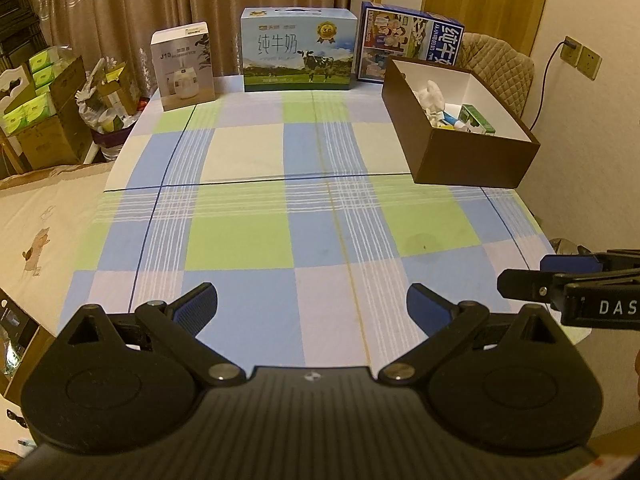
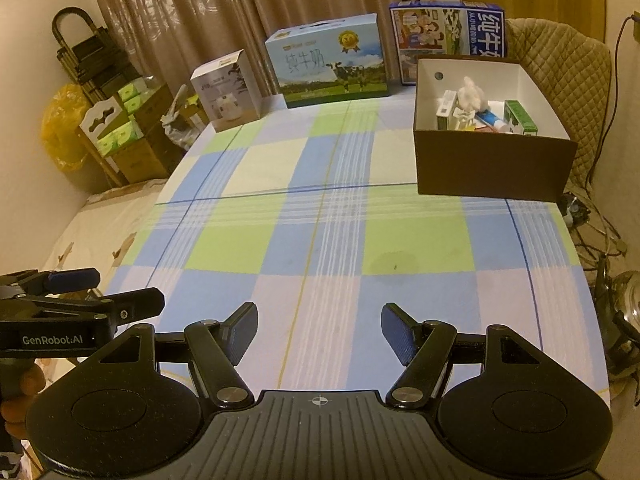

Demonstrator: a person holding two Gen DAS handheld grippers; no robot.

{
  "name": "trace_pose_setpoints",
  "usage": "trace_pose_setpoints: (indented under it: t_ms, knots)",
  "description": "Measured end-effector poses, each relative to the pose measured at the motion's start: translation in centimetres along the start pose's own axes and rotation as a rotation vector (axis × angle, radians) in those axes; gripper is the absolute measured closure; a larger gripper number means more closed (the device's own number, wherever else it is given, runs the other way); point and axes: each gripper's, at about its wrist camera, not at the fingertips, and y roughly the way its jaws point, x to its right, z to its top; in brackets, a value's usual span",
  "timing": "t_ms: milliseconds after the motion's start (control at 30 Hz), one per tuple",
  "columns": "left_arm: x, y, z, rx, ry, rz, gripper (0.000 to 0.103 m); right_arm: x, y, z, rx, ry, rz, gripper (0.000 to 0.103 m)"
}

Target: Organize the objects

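A brown box with a white inside [image 1: 472, 156] [image 2: 492, 160] stands at the far right of the checked table [image 1: 280, 200] [image 2: 320, 232]. It holds several small items: a white crumpled thing [image 2: 470, 92], a green carton [image 2: 520, 117], a tube [image 2: 490, 120]. My left gripper [image 1: 312, 304] is open and empty above the table's near edge; it also shows in the right wrist view [image 2: 120, 292]. My right gripper [image 2: 319, 330] is open and empty beside it, and shows in the left wrist view [image 1: 532, 276].
Three boxes stand along the table's far edge: a white appliance box [image 1: 184, 66] [image 2: 228, 92], a milk carton case with a cow [image 1: 298, 50] [image 2: 332, 62], and a blue milk case [image 1: 412, 40] [image 2: 448, 32]. A padded chair [image 1: 504, 68] is behind the brown box. Cardboard boxes [image 1: 40, 112] sit at left.
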Motion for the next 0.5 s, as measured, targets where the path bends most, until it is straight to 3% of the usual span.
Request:
trace_pose_setpoints:
  t_ms: [500]
  knots:
    - [-0.14,-0.38,-0.27,0.006,0.0,0.002,0.003,-0.33,-0.03,-0.33,-0.001,-0.001,-0.001,0.037]
